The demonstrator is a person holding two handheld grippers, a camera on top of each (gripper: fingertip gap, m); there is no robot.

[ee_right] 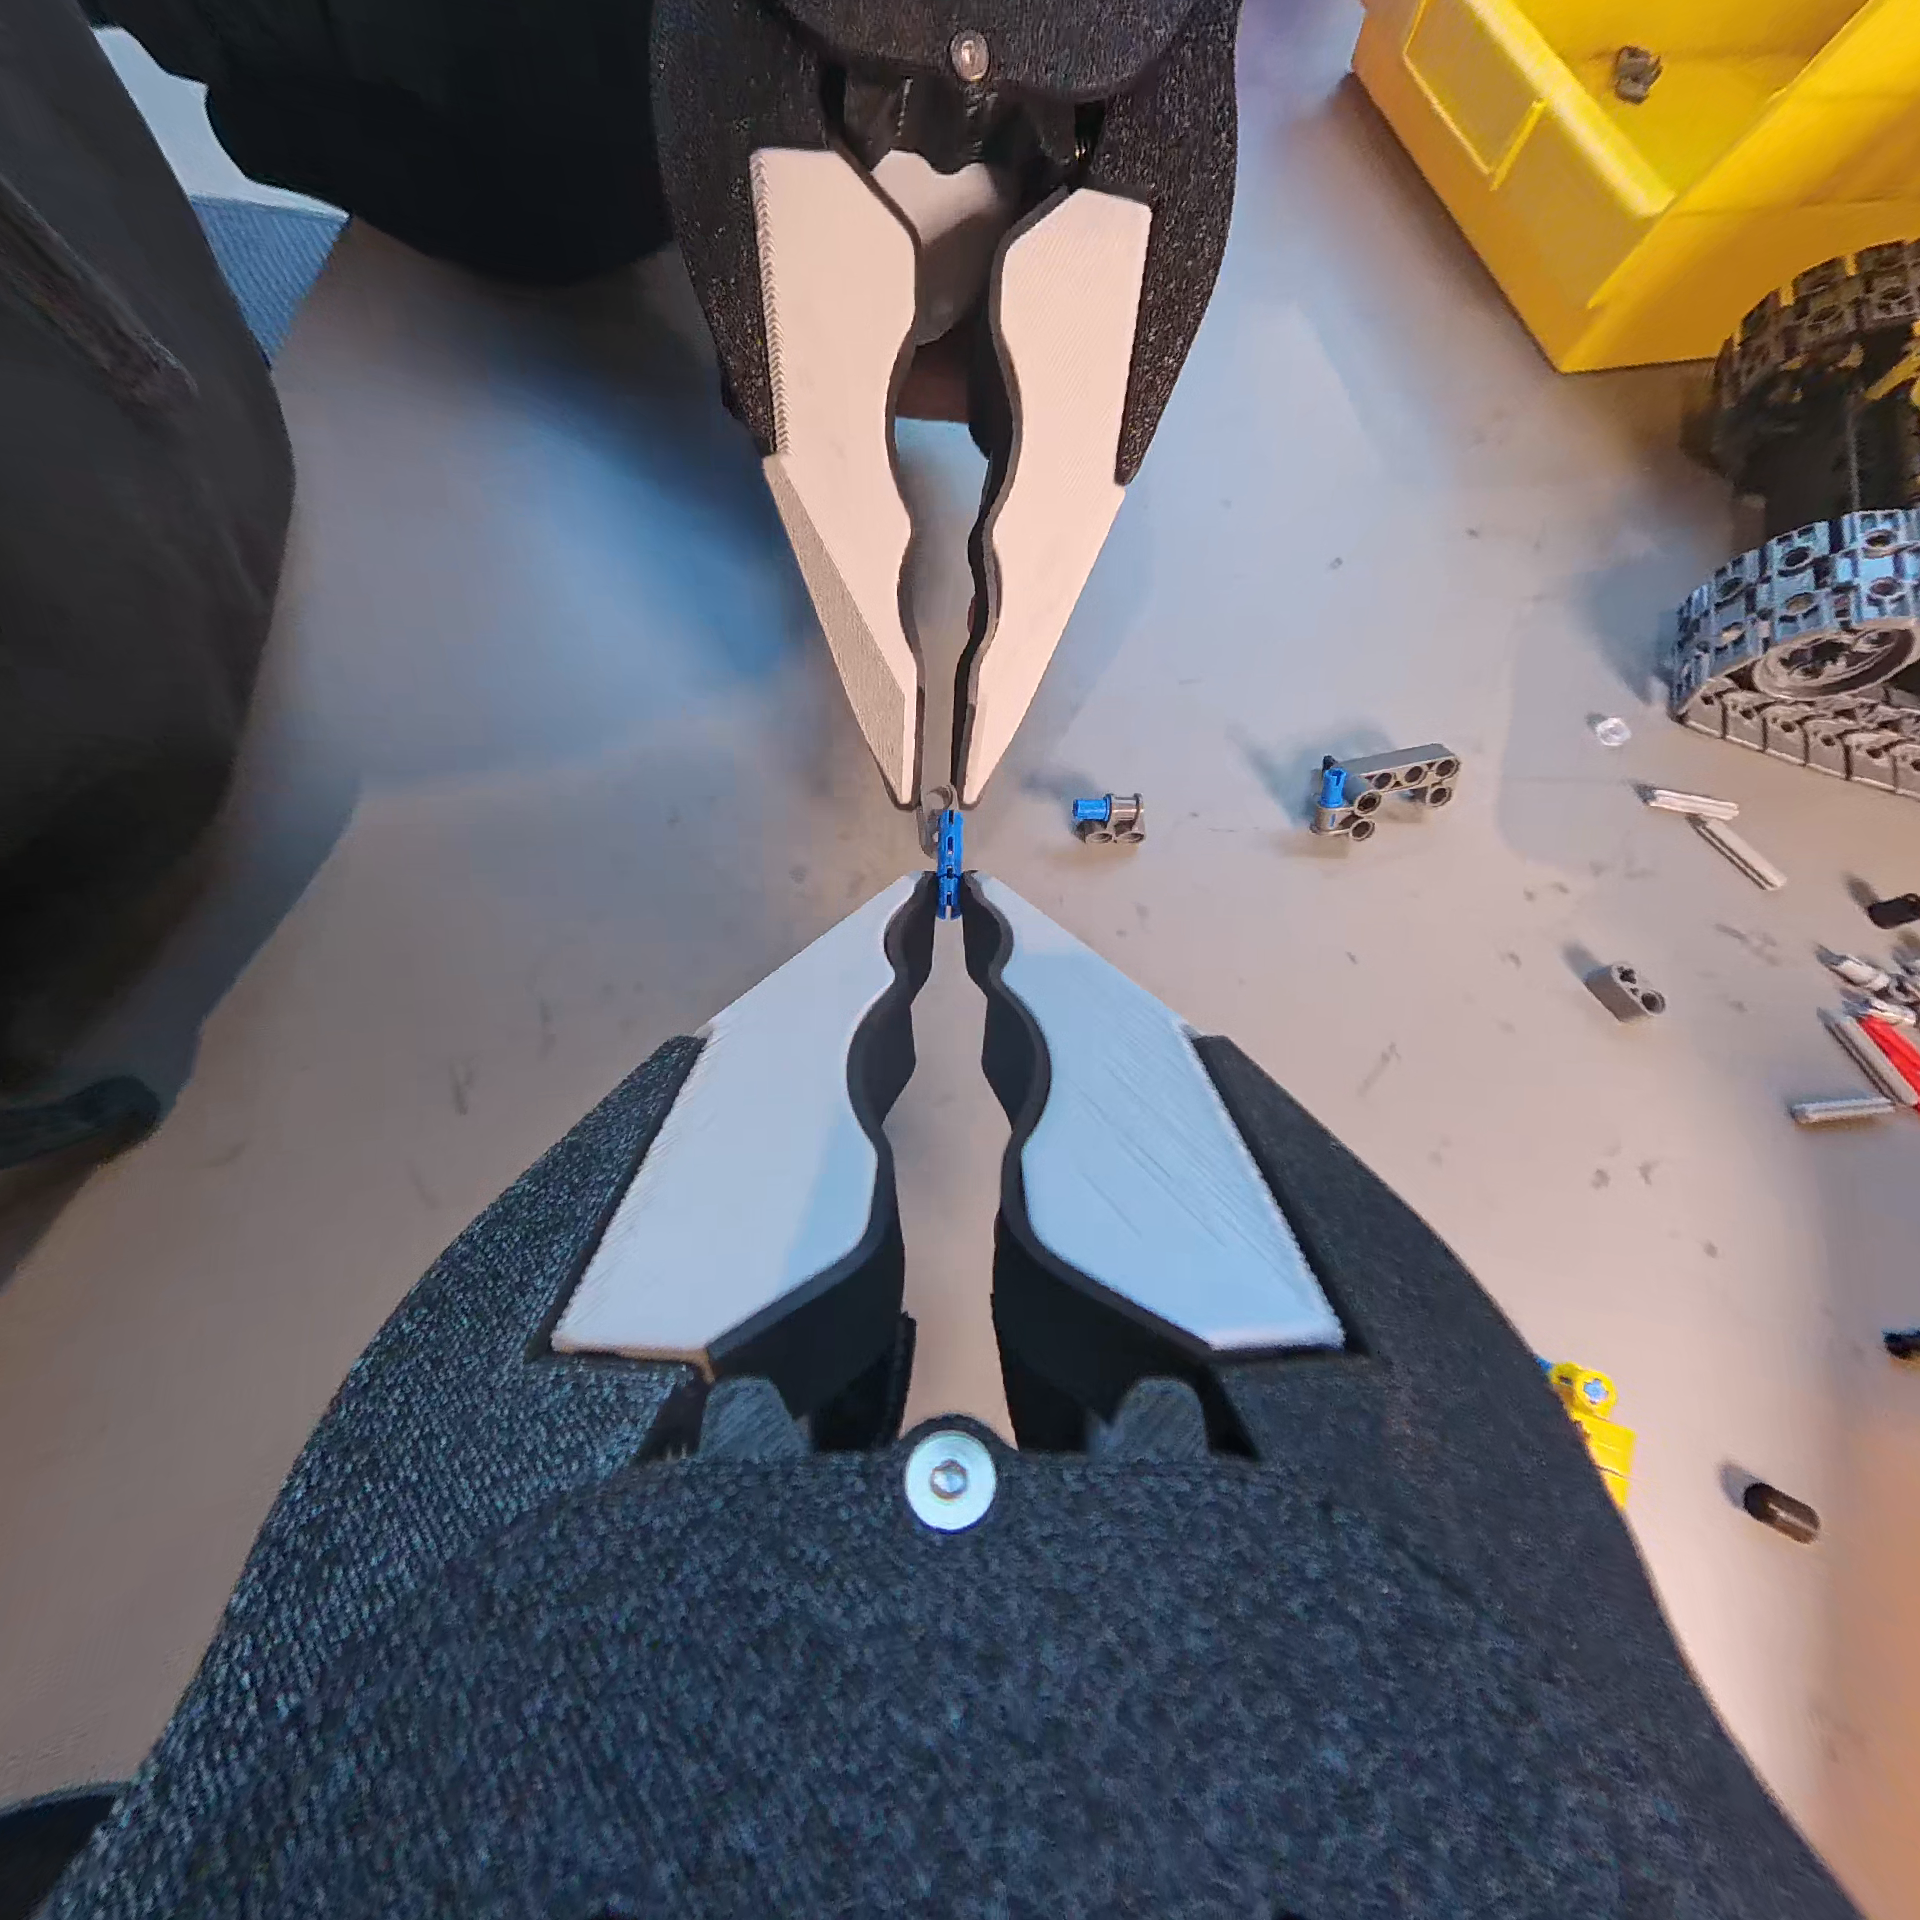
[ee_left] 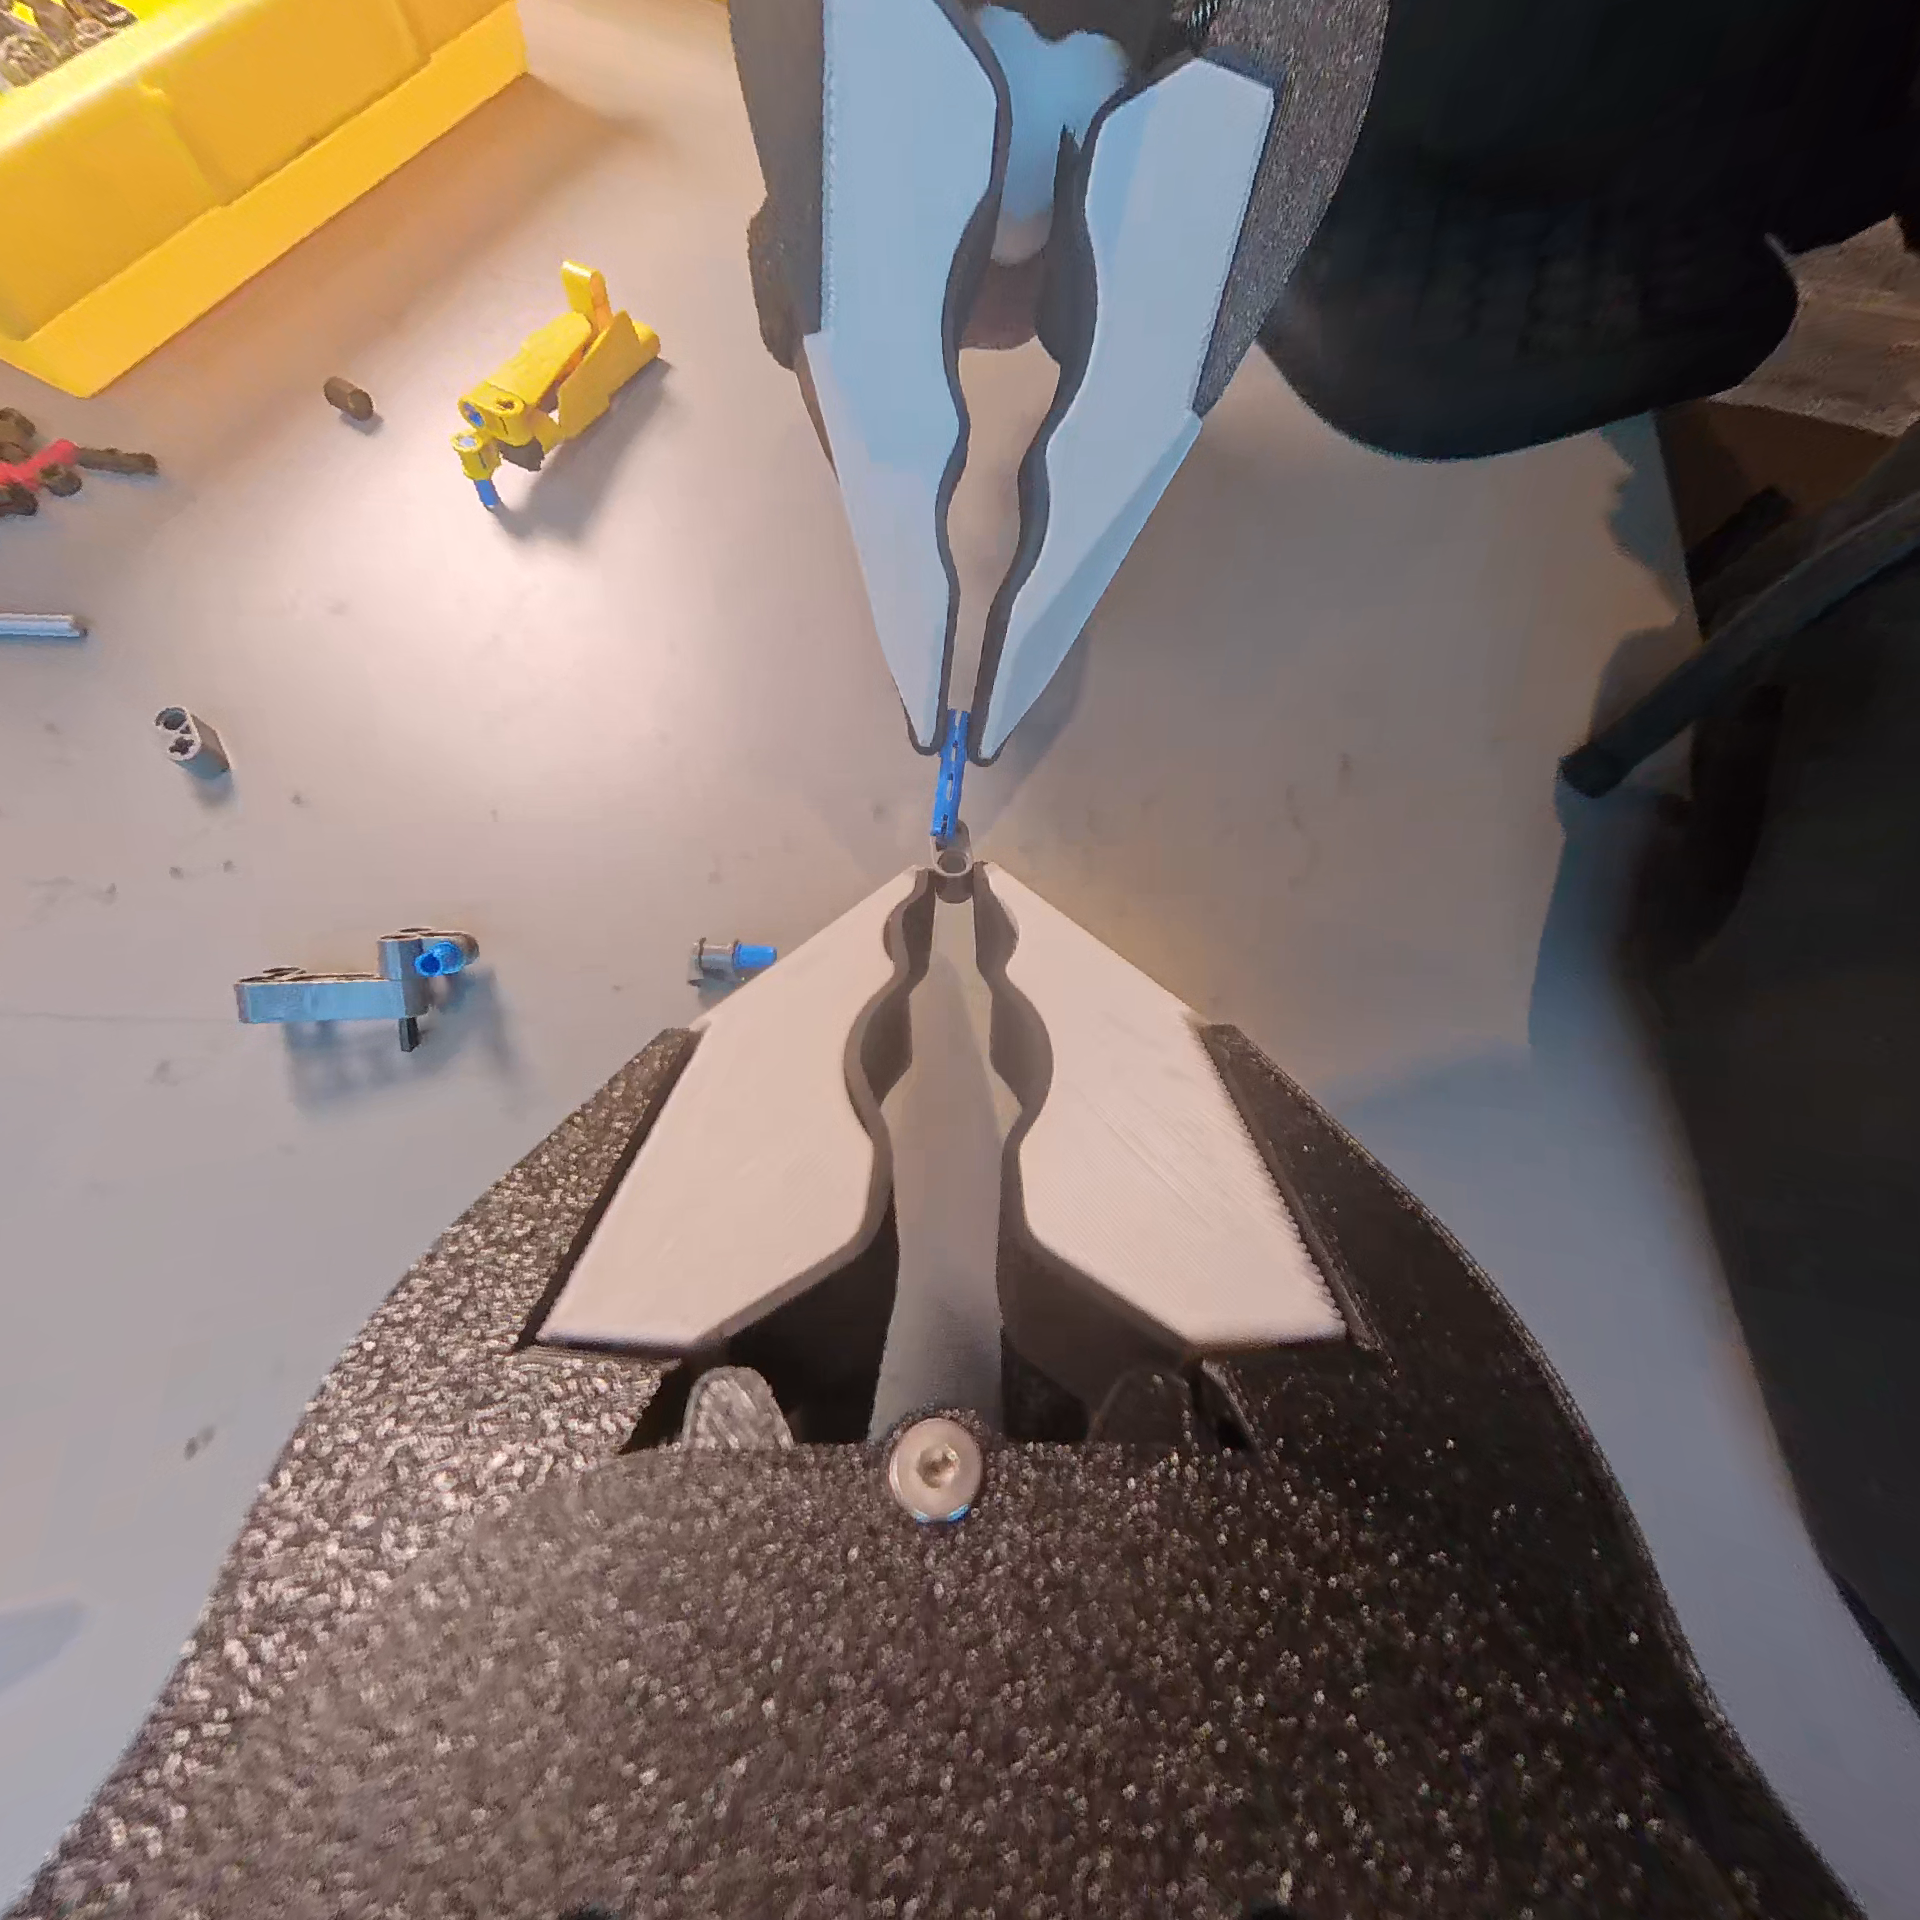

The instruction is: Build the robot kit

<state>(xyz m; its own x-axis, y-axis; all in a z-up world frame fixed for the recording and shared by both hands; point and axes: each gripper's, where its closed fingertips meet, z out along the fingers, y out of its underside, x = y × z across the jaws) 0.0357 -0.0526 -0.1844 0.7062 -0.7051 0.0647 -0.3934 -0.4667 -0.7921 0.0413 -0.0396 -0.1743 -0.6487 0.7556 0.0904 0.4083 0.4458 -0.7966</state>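
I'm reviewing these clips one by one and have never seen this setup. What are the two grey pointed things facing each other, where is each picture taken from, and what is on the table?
There is no robot arm. A person holds a pair of hand-held tongs in each hand, and each pair carries a camera that looks forward along its two fingers. So each picture shows its own tongs at the bottom and the other pair opposite, at the top.

In the left wrist view, the left tongs pinch a small grey connector. In the right wrist view, the right tongs pinch a blue pin, whose far end meets that connector.

On the grey table lie loose building-toy parts: a grey angled beam, a yellow assembly, a tracked piece and a yellow bin.
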